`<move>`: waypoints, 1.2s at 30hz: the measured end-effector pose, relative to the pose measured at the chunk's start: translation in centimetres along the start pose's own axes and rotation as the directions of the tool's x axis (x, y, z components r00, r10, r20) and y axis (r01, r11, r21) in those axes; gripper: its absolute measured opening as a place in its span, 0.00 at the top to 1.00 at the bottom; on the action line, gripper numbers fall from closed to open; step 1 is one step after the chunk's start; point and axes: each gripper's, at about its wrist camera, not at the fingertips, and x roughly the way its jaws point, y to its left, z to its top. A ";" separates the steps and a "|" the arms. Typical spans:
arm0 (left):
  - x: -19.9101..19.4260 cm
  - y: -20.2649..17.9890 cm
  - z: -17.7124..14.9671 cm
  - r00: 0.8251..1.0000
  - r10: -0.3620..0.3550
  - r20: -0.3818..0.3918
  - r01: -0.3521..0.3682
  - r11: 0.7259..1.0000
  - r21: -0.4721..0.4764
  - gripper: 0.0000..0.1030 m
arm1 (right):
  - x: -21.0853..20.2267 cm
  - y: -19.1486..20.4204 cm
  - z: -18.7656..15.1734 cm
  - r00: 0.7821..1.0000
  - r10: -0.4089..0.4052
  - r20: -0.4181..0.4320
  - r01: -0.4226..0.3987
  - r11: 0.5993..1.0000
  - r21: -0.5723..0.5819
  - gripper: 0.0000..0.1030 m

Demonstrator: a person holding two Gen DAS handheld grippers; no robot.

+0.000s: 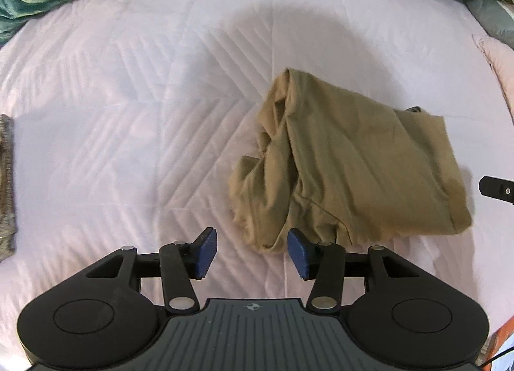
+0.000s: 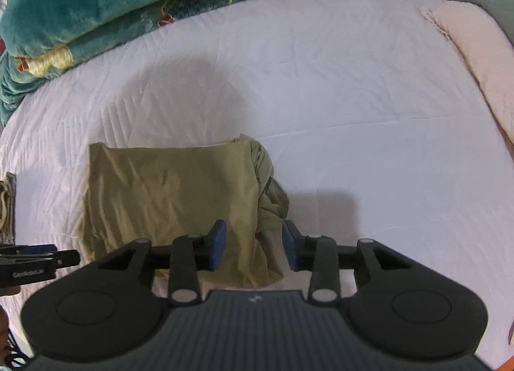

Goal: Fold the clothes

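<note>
**Spotter:** What are you seeing on the bed right now?

**Me:** I'm looking down at an olive-tan garment [image 1: 350, 165] lying on the pale quilted bedspread [image 1: 128, 113]. It's sitting folded into a rough rectangle, and from the right wrist view the broad top panel [image 2: 167, 194] is lying fairly flat with light creases running across it.

**Spotter:** Tidy, then?

**Me:** Not entirely. One side is bunching up: in the left wrist view I'm seeing loose folds spilling out along the near-left edge, and in the right wrist view a darker wad of cloth is poking out at the right edge.

**Spotter:** And your grippers?

**Me:** I'm holding the left gripper [image 1: 252, 253] just off the garment's near corner, its blue pads [image 1: 205, 252] standing apart with nothing between them. The right gripper [image 2: 253, 247] is hovering over the garment's near right edge, jaws apart too, pads not pressing on the cloth.

**Spotter:** Anything else around?

**Me:** A green blanket [image 2: 80, 1] with a flower pattern is heaped along the far side, a pink cushion [image 2: 475, 49] is lying off to the right, and a grey knitted piece [image 1: 6, 184] is peeking in at the left edge.
</note>
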 end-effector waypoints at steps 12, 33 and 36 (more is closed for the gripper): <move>-13.1 3.9 -0.9 0.998 0.001 0.056 -0.003 0.999 0.053 0.38 | -10.7 5.5 -1.8 0.998 -0.026 0.061 0.024 0.999 0.037 0.53; -23.1 4.0 0.6 0.968 -0.052 0.247 0.026 0.994 0.104 0.37 | -21.9 11.9 -0.3 0.969 -0.114 0.219 0.125 0.992 -0.034 0.42; -23.1 4.1 0.7 0.967 -0.038 0.253 0.017 0.996 0.084 0.36 | -21.8 12.0 0.1 0.971 -0.104 0.217 0.118 0.992 -0.051 0.42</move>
